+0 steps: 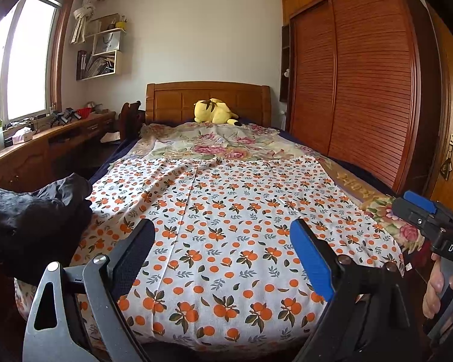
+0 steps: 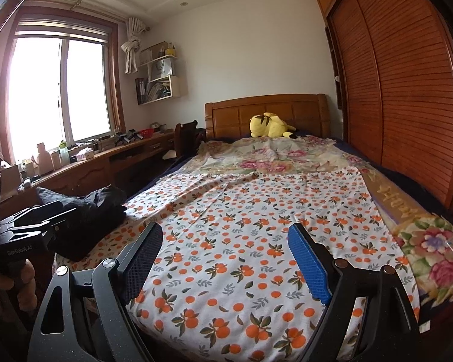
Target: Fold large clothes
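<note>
The bed is the landmark. A sheet lies on its near half, a blanket on the half behind. A plush rests at the headboard. Clothes sit heaped on the bed's near left corner (partly over the edge). A desk runs along the left, a wardrobe along the right.

The dark clothes run off the left wrist view's left edge. The right gripper is cut by the right edge there. Small things on the table cannot be told apart.
</note>
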